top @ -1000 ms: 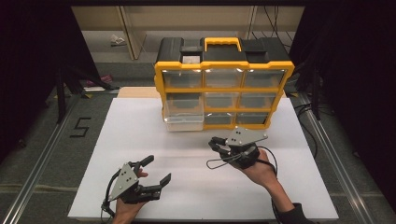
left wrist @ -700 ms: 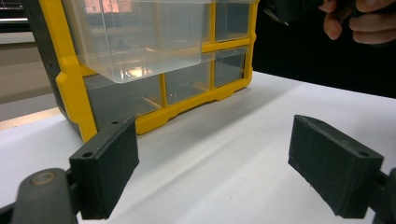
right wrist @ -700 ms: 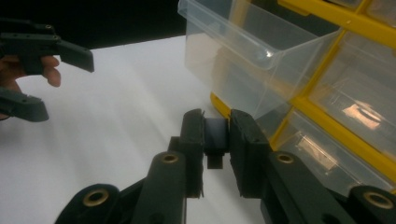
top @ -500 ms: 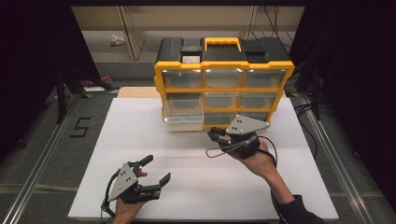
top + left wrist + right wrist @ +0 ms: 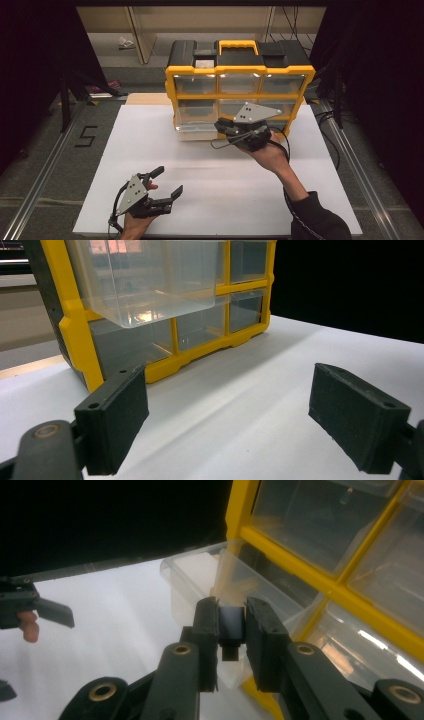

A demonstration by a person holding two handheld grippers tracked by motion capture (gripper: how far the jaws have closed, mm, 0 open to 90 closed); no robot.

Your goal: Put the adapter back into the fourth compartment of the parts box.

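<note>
Right claw [image 5: 223, 131] had advanced from mid-tabletop toward the far edge, up to the yellow organizer [image 5: 240, 90]. It pinched a small dark block [image 5: 231, 628] just over the pulled-out clear drawer [image 5: 197, 129], lower left of the cabinet. Left claw [image 5: 167, 185] rested spread wide near the tabletop's [image 5: 150, 145] near-left corner.

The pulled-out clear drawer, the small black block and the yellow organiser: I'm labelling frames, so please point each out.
Pulled-out clear drawer [image 5: 150, 285]: left gripper view, its front wall.
Small black block [image 5: 231, 625]: right gripper view, face between the jaws.
Yellow organiser [image 5: 240, 75]: high view, top frame bar.
</note>
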